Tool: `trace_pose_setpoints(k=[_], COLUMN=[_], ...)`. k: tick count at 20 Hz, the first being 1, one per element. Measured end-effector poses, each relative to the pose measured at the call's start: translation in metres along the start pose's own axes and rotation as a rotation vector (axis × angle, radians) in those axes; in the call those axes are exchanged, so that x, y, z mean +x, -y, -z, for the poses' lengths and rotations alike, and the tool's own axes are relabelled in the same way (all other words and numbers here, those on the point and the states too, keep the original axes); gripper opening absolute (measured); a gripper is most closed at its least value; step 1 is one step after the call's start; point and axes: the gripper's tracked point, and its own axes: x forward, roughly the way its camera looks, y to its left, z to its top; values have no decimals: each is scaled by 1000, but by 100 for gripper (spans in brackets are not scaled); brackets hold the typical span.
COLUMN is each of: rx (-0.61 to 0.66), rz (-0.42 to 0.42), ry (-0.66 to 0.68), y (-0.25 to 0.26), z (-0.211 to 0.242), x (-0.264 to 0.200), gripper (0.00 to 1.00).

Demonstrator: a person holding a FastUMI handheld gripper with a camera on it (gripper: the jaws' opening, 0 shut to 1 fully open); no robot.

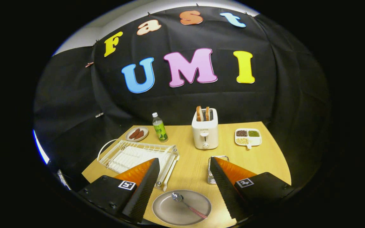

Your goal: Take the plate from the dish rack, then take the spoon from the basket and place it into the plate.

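A white dish rack (137,155) stands empty at left, the gripper (184,164) spreads its 2 fingers wide and holds nothing above a grey plate (181,207) carrying the spoon (187,204), with the wire basket (215,169) at right.

Table (185,164): light wood, set against the black cloth wall.
Toaster (205,133): white, stood at the table's 12 o'clock, two slices of toast (202,113) upright in its slots.
Bottle (159,127): green label, white cap, upright at 11 o'clock.
Small plate (137,133): at 10 o'clock, held dark reddish pieces.
Divided dish (248,137): white, at 2 o'clock, held grains and beans in separate compartments.
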Motion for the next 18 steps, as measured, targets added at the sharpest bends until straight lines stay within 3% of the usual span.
trace_pose_setpoints(k=[6,14,18], rx=[-48,-15,9], rz=[145,281,287], ry=[179,235,222], y=[-3,7,1], z=[-52,-48,-41], x=[-55,-108,-110], gripper=[98,98,98])
